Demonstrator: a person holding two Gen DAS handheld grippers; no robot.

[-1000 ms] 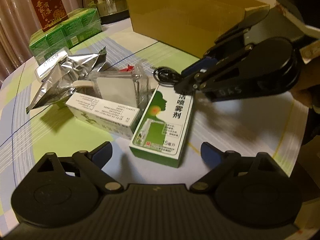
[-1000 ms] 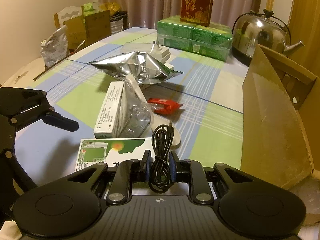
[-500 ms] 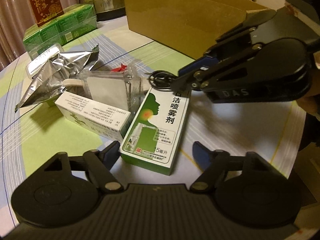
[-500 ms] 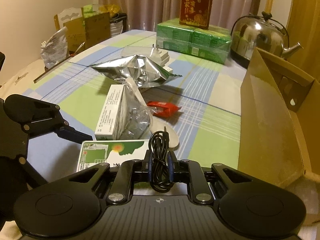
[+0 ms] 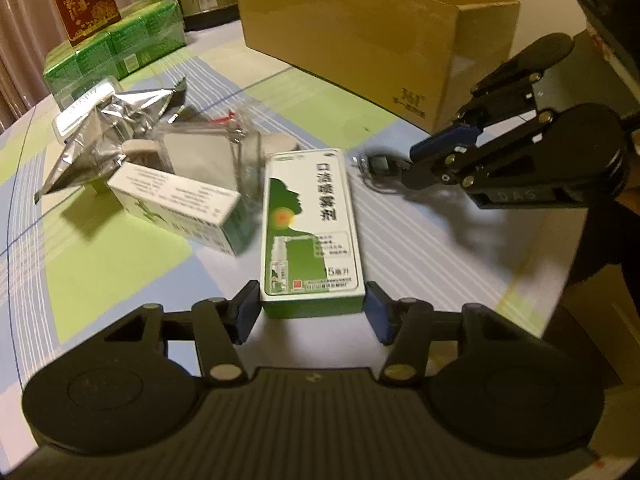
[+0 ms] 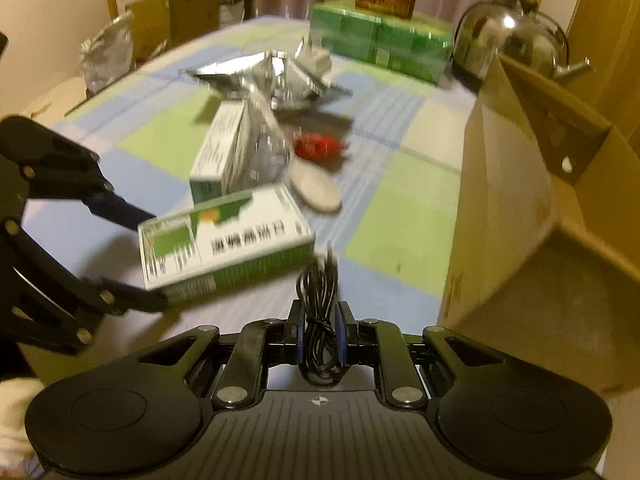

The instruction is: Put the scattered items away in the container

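While the left claw (image 5: 312, 312) closes its jaws around the near end of the green-and-white throat spray box (image 5: 310, 224), the blue pads sit right at the box's two sides, seemingly touching it, and the box lies flat on the checked counter (image 5: 120, 256). Over on the right, the right claw (image 6: 319, 334) is clenched tight on a coiled black cable (image 6: 318, 300), carrying it clear of the counter, just beside the near corner of the open cardboard box (image 6: 504, 208). Past the spray box sits a smaller white-and-green medicine carton (image 5: 180, 210), a clear plastic bag (image 5: 224, 152) leaning against it. A pale oval piece (image 6: 316, 188) and a red wrapper (image 6: 318, 146) lie just behind. Further on there's a crumpled silver foil pouch (image 5: 108, 136), then the stack of green packs (image 5: 116, 44) with a red box (image 5: 82, 0) on top, and a steel kettle (image 6: 512, 44) at the far edge.
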